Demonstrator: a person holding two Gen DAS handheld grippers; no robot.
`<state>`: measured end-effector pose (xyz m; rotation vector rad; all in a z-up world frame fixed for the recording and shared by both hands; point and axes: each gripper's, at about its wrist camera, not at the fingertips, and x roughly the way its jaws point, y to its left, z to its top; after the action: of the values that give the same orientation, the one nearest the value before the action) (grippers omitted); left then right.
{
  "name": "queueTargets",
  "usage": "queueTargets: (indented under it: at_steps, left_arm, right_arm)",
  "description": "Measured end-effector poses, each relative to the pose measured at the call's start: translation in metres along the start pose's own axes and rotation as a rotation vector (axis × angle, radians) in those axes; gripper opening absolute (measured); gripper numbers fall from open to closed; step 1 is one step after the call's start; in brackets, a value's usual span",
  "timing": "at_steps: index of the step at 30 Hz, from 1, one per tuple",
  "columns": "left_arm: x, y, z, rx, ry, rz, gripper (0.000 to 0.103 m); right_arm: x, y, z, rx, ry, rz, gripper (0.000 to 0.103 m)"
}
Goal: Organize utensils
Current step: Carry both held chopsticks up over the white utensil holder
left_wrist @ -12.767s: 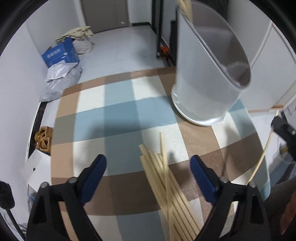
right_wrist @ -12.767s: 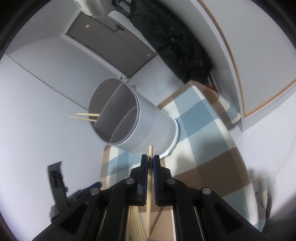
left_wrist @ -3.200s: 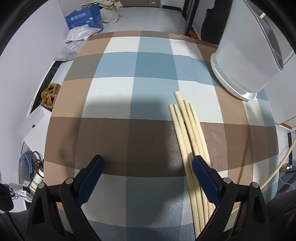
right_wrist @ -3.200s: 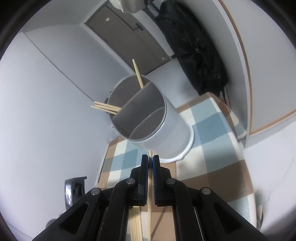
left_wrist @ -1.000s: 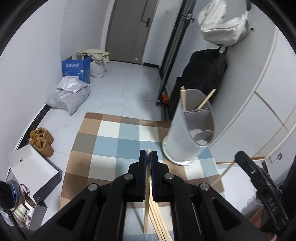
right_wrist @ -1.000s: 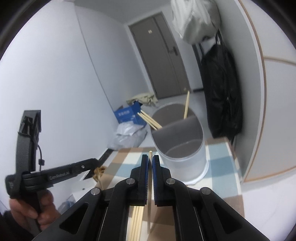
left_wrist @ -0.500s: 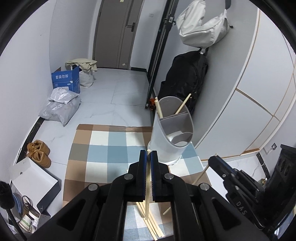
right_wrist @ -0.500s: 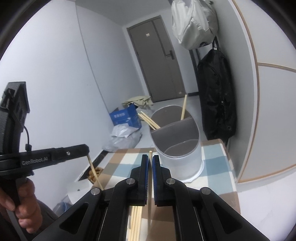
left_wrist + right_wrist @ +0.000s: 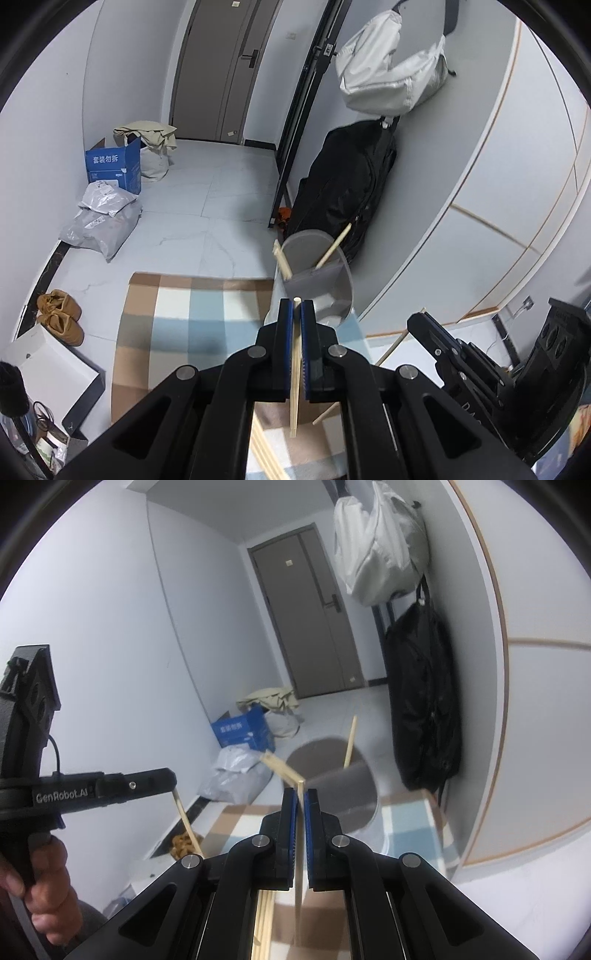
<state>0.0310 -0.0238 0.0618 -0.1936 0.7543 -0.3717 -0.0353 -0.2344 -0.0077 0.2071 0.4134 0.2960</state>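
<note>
My left gripper (image 9: 296,303) is shut on a single wooden chopstick (image 9: 294,387), held well above the checked tablecloth (image 9: 177,332). Just beyond its tips stands the grey divided utensil holder (image 9: 341,291), with several chopsticks (image 9: 282,262) leaning in its far compartment. My right gripper (image 9: 300,792) is shut on another chopstick (image 9: 298,886) and points at the same holder (image 9: 351,801). Each gripper shows in the other's view: the right gripper (image 9: 415,323) at the right, the left gripper (image 9: 171,775) at the left. Several loose chopsticks (image 9: 266,454) lie on the cloth below.
A black bag (image 9: 343,184) and a white bag (image 9: 388,74) hang on the wall behind the holder. On the floor are a blue box (image 9: 114,166), grey parcel bags (image 9: 103,221), brown shoes (image 9: 61,317) and a white box (image 9: 44,369). A person's hand (image 9: 48,886) grips the left handle.
Both grippers have risen with their chopsticks, so table and holder look smaller and farther below. About three seconds ago the left gripper stood open over the loose chopsticks.
</note>
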Motion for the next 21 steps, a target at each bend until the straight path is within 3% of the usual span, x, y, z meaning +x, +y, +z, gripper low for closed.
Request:
queueTargets:
  at_steps: [12,21]
  left_arm:
    - [0.01,-0.001,0.075,-0.086,-0.086,-0.046,0.0]
    - [0.03,0.012,0.107,-0.148,-0.14,-0.044,0.0]
  right_arm:
    - [0.012,-0.001,0.093,-0.108,-0.073,0.017,0.003]
    - [0.056,0.011,0.146,-0.204,-0.085,0.043,0.003]
